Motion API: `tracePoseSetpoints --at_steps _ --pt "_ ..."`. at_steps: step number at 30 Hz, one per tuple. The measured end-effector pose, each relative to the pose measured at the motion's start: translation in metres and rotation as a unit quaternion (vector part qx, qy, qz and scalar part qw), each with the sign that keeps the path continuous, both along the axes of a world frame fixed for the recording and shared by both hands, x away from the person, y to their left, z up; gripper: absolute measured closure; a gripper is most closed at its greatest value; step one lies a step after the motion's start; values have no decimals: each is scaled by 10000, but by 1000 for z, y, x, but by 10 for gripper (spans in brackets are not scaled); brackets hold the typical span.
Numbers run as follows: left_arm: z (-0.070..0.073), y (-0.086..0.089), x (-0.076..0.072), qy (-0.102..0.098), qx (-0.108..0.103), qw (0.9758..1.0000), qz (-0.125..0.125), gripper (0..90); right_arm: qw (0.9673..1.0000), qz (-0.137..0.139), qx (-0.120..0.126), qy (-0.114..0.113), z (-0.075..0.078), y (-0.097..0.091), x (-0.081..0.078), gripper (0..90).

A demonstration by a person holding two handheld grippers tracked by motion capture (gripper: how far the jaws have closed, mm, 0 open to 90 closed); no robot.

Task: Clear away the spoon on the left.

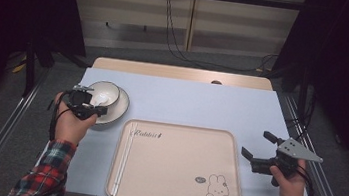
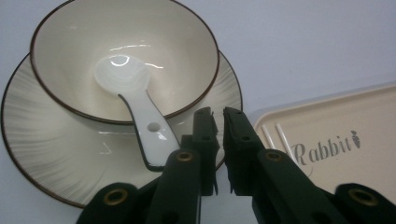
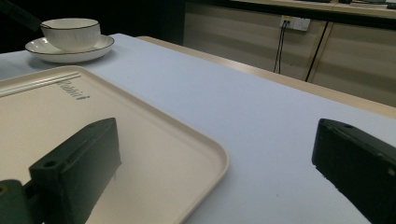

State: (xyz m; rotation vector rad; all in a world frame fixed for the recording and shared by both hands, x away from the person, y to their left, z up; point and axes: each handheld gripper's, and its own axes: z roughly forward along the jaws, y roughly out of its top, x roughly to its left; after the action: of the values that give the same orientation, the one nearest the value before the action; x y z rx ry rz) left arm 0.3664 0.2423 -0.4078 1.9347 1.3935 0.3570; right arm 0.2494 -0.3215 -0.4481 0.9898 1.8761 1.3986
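Note:
A cream bowl [image 1: 105, 92] with a dark rim stands on a matching plate [image 1: 121, 107] at the table's left; a white spoon [image 2: 140, 105] lies in the bowl [image 2: 121, 51], its handle resting over the rim onto the plate [image 2: 56, 154]. My left gripper [image 1: 101, 111] hovers at the plate's near right edge. Its jaws [image 2: 218, 114] stand almost together, right of the spoon handle, with nothing between them. My right gripper [image 1: 257, 143] is open beside the right edge of the cream tray [image 1: 179, 164]; its jaws [image 3: 217, 144] stand wide over the tray's corner [image 3: 205, 154].
Two white chopsticks [image 1: 125, 157] lie along the tray's left side, beside the word printed there [image 2: 322, 147]. A rabbit drawing [image 1: 217, 188] marks the tray's near right corner. Light blue cloth [image 1: 197, 103] covers the table. Cables [image 1: 178, 48] hang beyond the far edge.

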Motion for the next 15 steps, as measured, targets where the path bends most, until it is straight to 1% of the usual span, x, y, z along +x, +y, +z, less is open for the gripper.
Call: tracePoseSetpoints --at_steps 1,5,6,7,8,10,12,13,15 --pt "0 1 0 -6 -24 10000 59 852 10000 -2 1 1 0 0 0 5" --pt "1 4 0 26 22 9999 109 879 10000 -23 -14 15 0 0 0 5" --pt "2 3 0 33 -50 9998 195 892 10000 -42 -31 12 0 0 0 5" --pt "2 4 0 47 -35 9998 198 899 10000 -54 -26 10 0 0 0 5" --pt "2 5 0 85 0 9999 149 900 10000 -45 -43 12 0 0 0 5" --pt "3 7 0 98 51 9998 159 900 10000 -21 -19 18 0 0 0 5" --pt "3 8 0 94 -26 9997 237 900 10000 -11 -18 13 0 0 0 5" --pt "4 9 0 114 41 9997 203 900 10000 -27 -22 15 0 0 0 5" --pt "4 11 0 115 61 9997 183 900 10000 -30 -49 8 0 0 0 5"
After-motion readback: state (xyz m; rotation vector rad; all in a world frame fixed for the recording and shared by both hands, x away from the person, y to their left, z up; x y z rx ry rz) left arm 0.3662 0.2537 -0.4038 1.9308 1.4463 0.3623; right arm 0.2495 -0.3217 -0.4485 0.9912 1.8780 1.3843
